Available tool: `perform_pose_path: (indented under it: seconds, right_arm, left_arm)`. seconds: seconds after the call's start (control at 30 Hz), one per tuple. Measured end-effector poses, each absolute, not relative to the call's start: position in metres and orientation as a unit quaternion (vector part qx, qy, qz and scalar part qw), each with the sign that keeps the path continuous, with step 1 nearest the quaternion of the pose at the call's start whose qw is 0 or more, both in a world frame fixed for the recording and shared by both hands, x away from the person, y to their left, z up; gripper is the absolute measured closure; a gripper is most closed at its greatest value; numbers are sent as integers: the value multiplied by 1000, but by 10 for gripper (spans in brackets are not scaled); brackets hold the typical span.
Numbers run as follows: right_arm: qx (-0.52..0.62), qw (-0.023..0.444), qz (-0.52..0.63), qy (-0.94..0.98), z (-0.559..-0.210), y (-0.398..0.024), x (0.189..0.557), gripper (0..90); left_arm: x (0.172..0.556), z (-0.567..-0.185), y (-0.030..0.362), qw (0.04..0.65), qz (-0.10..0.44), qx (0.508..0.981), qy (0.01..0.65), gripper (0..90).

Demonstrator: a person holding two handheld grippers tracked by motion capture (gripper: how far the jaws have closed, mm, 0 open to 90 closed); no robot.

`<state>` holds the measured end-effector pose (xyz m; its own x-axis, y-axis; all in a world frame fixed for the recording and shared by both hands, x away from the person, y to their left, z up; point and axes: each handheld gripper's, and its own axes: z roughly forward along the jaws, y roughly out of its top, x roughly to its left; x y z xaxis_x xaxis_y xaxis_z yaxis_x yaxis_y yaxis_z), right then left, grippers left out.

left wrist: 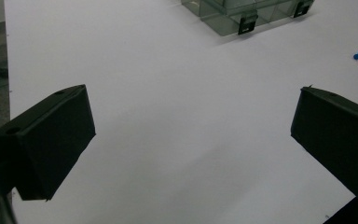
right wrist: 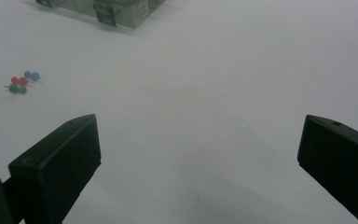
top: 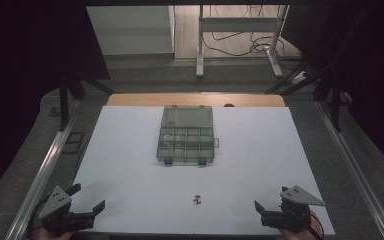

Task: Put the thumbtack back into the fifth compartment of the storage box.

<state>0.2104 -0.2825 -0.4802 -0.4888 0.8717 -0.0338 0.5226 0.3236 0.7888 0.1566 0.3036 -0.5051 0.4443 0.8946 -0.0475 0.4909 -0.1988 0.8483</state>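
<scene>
Push pins (top: 196,199), seemingly three, lay loose on white table (top: 130,165) before open organiser box (top: 186,135); left gripper (top: 86,199) and right gripper (top: 269,206) jaws apart, empty.

This looks like a lab test bay: black curtains (top: 25,55) hang on both sides of a white-topped desk (top: 130,165) set between silver metal rails (top: 45,170), with loose black cables (top: 240,47) trailing over the pale floor under a white metal frame stand (top: 240,25) behind.

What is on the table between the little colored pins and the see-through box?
Nothing. In the high view, just bare white table lies between the pushpins and the compartment box.
</scene>
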Motion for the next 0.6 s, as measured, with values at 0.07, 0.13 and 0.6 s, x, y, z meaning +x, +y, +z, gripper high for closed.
perform_pose_path:
  seconds: [0.07,0.13,0.6]
  right_arm:
    - [445,235,368,782,-480,-281,211,0]
    - [443,235,366,784,-480,-281,210,0]
    - [426,223,352,803,-482,-276,212,0]
  left_arm:
    - [157,-505,303,422,238,739,468,0]
    - [157,-505,303,422,236,740,467,0]
    - [157,-505,302,422,237,743,462,3]
